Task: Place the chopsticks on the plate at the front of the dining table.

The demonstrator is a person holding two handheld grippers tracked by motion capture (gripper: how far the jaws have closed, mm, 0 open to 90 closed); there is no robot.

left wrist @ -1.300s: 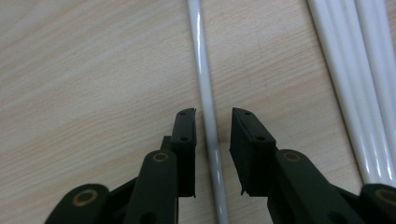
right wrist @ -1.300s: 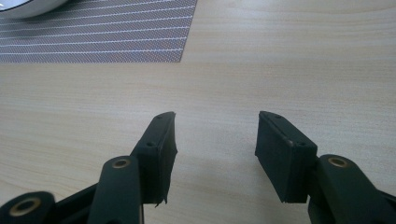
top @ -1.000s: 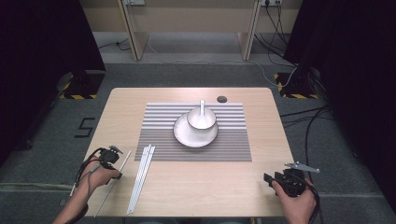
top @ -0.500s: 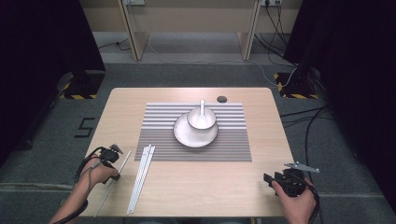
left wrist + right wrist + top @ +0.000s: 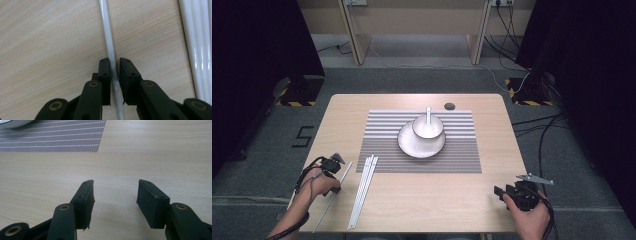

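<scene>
Grey carpet floor (image 5: 412,80) lying under the wooden desk (image 5: 492,200); black curtains (image 5: 257,45) hanging either side; cables (image 5: 532,125) trailing.

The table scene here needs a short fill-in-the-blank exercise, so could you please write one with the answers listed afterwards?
1. The left gripper has its jaws closed around a single white ____.
2. The right gripper has its jaws ____, with only bare table between them.
3. The bowl stands on a white ____.
4. A spoon rests inside the ____.

Missing words: chopstick; open; plate; bowl
</scene>
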